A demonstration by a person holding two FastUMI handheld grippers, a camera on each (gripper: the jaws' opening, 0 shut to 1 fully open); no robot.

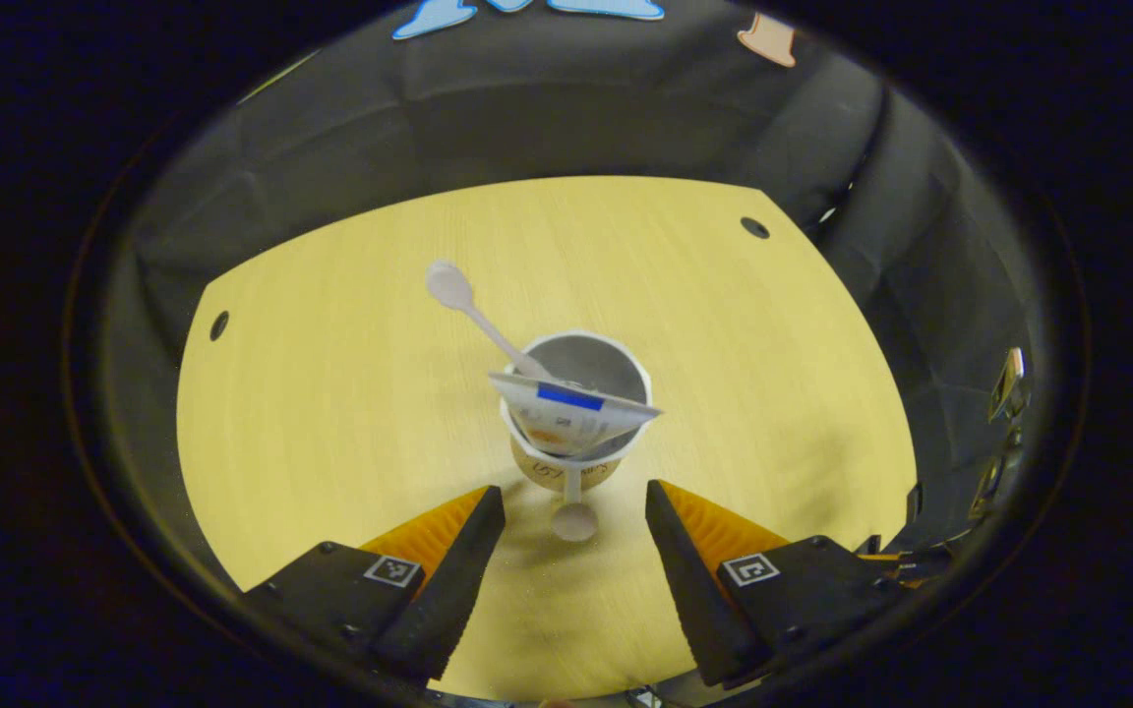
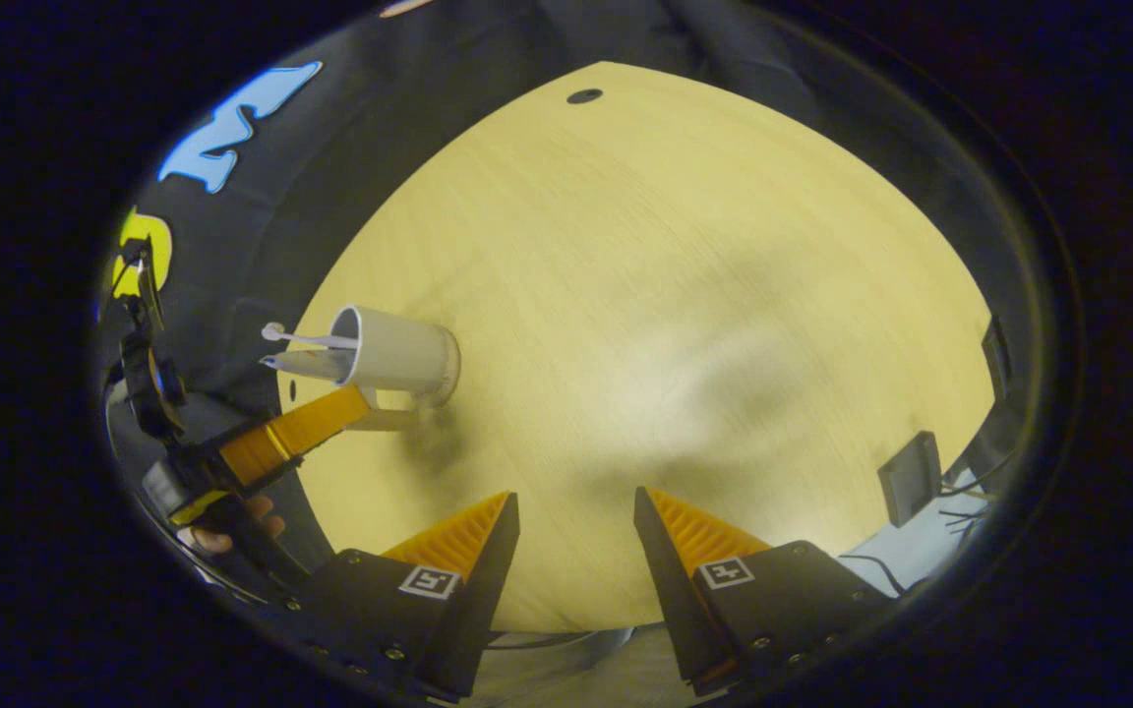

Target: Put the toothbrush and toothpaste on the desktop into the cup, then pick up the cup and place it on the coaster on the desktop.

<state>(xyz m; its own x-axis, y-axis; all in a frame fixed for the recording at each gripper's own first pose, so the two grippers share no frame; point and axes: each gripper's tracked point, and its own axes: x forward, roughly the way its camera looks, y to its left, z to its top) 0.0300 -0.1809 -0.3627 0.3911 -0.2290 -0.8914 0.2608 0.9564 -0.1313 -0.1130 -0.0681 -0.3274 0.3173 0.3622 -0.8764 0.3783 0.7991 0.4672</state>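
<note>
A white cup [image 1: 581, 369] stands upright mid-table on a tan coaster [image 1: 566, 474], whose small round-ended handle [image 1: 574, 519] points toward me. A toothbrush [image 1: 451, 287] leans out of the cup to the far left. The toothpaste tube [image 1: 571, 411] rests across the cup's near rim. My left gripper [image 1: 574, 546] is open just short of the cup, its fingers apart from it and flanking the handle. My right gripper [image 2: 576, 531] is open over bare table. In the right gripper view the cup [image 2: 404, 359] is at the left, with one of the left gripper's fingers [image 2: 311, 423] beside it.
The yellow wooden table [image 1: 330, 393] has small dark holes [image 1: 754, 227] near its corners. A small dark block [image 2: 911, 477] and cables [image 2: 960, 492] lie at the table's right edge in the right gripper view. A hand [image 2: 222, 536] holds the left gripper.
</note>
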